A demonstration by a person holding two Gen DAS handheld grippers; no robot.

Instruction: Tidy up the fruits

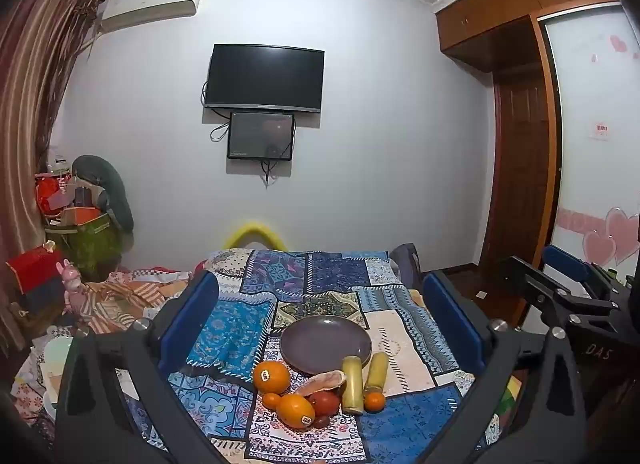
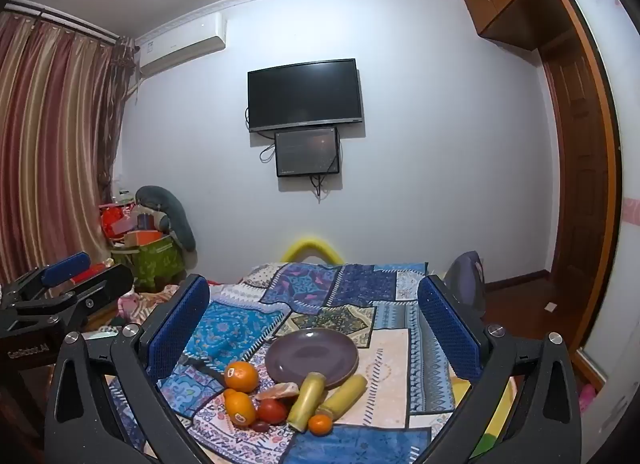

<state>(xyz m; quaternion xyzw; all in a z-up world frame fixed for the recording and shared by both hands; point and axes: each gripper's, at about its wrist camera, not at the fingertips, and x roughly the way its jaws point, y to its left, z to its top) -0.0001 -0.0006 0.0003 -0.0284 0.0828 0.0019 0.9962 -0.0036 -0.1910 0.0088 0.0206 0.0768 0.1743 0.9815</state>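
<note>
Both tongs hang spread wide and empty, left tongs [image 1: 320, 300] and right tongs [image 2: 314, 296], above the fruit pile [image 1: 316, 392] on the patchwork-clothed table [image 1: 224, 328], just beside the empty purple plate [image 1: 325, 340]. Risk: nudging tight-packed round oranges [image 2: 241, 376] sends them rolling off.

Readable text is sparse: "DAS" on the right claw [image 1: 576, 284] body seen from the left wrist view, "GenRobot.AI" on the left claw [image 2: 60, 284] body seen from the right wrist view; orange stickers [image 1: 265, 375], wall plaque [image 1: 601, 129] and air conditioner label [image 2: 149, 49] too small to read.
</note>
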